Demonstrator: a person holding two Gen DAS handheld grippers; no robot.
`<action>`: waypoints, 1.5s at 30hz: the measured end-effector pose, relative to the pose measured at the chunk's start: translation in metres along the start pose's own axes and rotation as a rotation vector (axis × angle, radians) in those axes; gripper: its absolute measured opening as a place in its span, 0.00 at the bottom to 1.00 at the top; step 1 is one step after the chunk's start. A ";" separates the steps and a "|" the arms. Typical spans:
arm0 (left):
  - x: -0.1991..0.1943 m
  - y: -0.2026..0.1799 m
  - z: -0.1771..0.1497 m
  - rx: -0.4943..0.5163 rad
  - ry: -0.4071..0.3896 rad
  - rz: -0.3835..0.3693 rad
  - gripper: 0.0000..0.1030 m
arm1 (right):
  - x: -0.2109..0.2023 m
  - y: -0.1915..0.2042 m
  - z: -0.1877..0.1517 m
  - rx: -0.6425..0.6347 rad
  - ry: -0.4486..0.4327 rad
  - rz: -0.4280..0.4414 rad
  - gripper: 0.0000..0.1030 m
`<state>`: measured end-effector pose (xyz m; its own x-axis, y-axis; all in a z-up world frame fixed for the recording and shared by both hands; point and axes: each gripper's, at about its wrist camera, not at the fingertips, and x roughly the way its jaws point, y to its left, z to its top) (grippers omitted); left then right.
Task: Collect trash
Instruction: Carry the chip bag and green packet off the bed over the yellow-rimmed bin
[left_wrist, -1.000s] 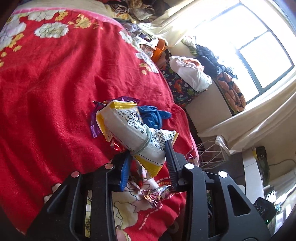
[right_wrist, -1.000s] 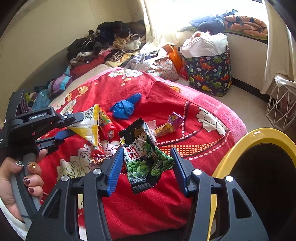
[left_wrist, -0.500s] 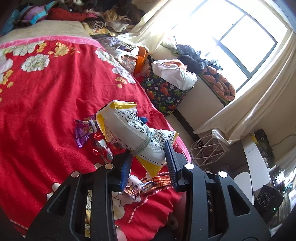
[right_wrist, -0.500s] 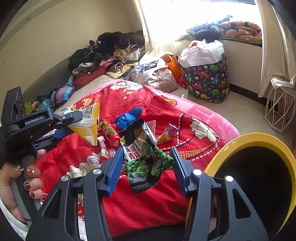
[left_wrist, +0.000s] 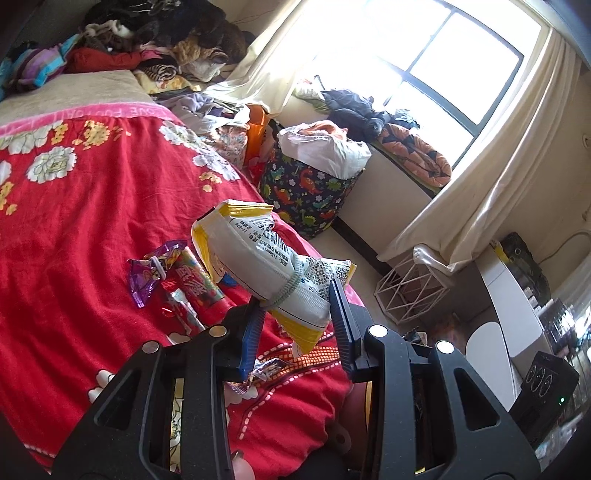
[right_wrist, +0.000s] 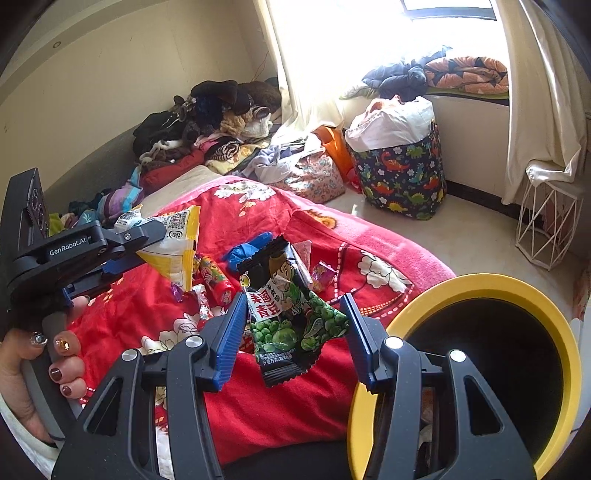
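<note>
My left gripper (left_wrist: 297, 314) is shut on a white and yellow snack bag (left_wrist: 258, 258) tied with a rubber band, held above the red bedspread (left_wrist: 74, 221); it also shows in the right wrist view (right_wrist: 173, 243). My right gripper (right_wrist: 293, 328) is shut on a black and green pea snack packet (right_wrist: 291, 310), just left of the yellow-rimmed trash bin (right_wrist: 480, 288). Loose wrappers lie on the bed: a purple one (left_wrist: 147, 273), a red tube (right_wrist: 216, 277), a blue crumpled piece (right_wrist: 247, 251).
A dinosaur-print basket (right_wrist: 402, 173) stands on the floor by the window. A white wire basket (right_wrist: 546, 225) stands at the right. Clothes are piled (right_wrist: 207, 122) at the bed's far end. A black speaker (left_wrist: 543, 384) sits at lower right.
Both grippers have lifted and pulled back from the bed with their packets. The yellow bin fills more of the right wrist view.
</note>
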<state>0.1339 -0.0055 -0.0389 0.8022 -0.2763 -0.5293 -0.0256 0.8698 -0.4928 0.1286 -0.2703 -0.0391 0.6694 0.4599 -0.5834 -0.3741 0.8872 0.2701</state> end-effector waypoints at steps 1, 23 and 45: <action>0.000 -0.002 0.000 0.006 -0.002 -0.001 0.27 | -0.002 -0.001 0.000 0.002 -0.003 -0.001 0.48; 0.001 -0.050 -0.011 0.136 0.002 -0.049 0.27 | -0.041 -0.025 -0.004 0.045 -0.071 -0.046 0.48; 0.012 -0.092 -0.029 0.226 0.041 -0.097 0.27 | -0.078 -0.060 -0.018 0.114 -0.127 -0.117 0.48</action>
<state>0.1285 -0.1009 -0.0203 0.7692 -0.3751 -0.5173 0.1881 0.9066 -0.3778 0.0870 -0.3599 -0.0235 0.7823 0.3486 -0.5163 -0.2193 0.9298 0.2955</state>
